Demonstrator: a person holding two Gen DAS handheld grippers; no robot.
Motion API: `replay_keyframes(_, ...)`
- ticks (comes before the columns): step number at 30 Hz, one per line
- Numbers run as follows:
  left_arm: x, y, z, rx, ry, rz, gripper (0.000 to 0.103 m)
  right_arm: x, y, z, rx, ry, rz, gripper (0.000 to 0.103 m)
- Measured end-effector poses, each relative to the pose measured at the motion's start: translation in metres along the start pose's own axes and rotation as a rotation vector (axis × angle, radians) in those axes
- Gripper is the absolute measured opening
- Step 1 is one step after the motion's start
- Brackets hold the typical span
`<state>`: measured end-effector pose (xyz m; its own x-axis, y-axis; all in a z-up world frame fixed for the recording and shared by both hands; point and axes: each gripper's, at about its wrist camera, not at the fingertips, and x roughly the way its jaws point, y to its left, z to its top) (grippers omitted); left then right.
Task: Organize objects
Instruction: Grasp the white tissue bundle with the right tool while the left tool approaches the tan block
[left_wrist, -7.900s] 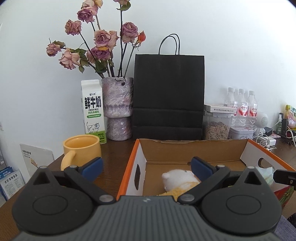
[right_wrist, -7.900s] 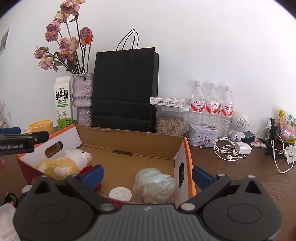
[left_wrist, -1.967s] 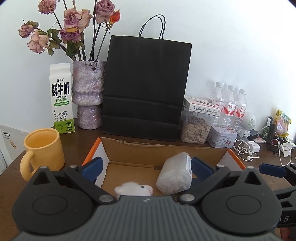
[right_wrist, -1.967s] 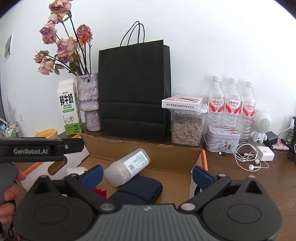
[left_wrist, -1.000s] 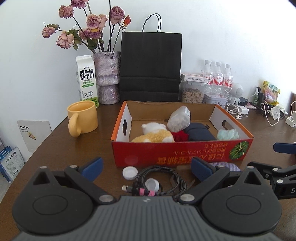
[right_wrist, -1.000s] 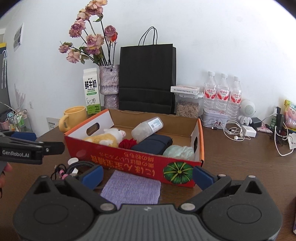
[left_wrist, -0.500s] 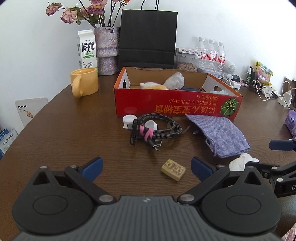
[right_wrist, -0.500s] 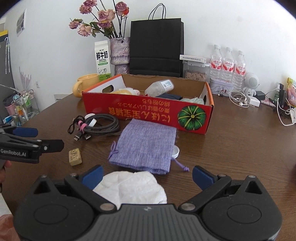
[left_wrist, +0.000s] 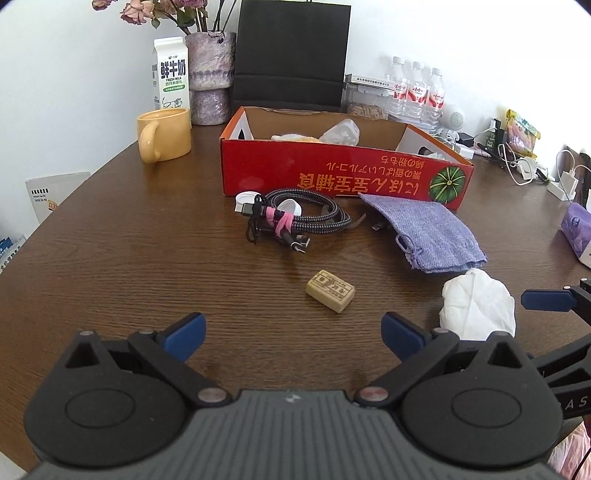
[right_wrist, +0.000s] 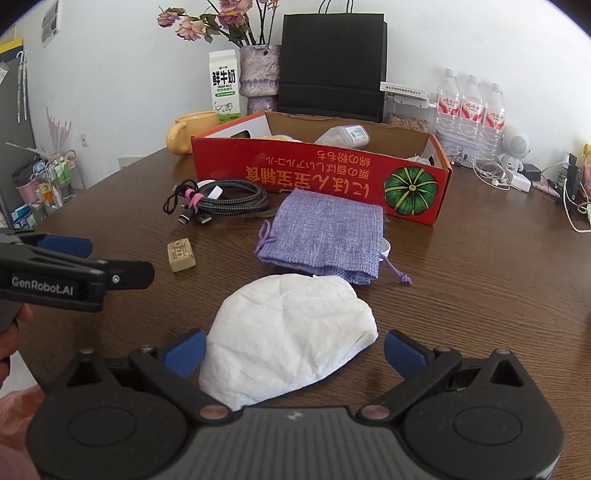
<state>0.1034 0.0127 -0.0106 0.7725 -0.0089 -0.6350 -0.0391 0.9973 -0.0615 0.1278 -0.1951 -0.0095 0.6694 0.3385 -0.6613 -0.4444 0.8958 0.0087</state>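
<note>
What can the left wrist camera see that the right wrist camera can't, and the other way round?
Only the left wrist view shows the purple tissue pack at the table's right edge and the leaflet propped by the wall. Only the right wrist view shows the rack of small bottles on the left and the black bag's handles. Both show the red box, coiled cable, purple pouch, tan block, white crumpled wrapper, yellow mug and milk carton. Both grippers' jaws stand open and empty.

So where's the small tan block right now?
In the left wrist view the tan block lies on the bare table, centre frame, nearer the camera than the cable coil and left of the white wad.
</note>
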Motion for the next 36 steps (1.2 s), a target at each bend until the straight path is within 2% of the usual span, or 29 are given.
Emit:
replay_keyframes(8,0.002,0.001,-0.001,-0.007,0.004,0.004,0.103,0.017,0.003,0.011,-0.004,-0.004,0.004,0.103)
replay_keyframes(13,0.004,0.001,-0.001,-0.008,0.013,0.004,0.103,0.030,0.005,0.011,-0.005,0.028,0.017,0.103)
replay_keyframes(20,0.006,0.000,-0.002,-0.005,0.023,0.003,0.103,0.027,0.009,0.004,-0.029,-0.024,0.011,0.101)
replay_keyframes(27,0.006,0.000,-0.002,-0.004,0.024,0.004,0.103,0.018,0.014,-0.001,-0.068,-0.067,0.020,0.086)
replay_keyframes(36,0.009,-0.001,-0.001,0.000,0.028,-0.005,0.103,0.003,-0.005,-0.002,0.020,-0.125,0.002,0.086)
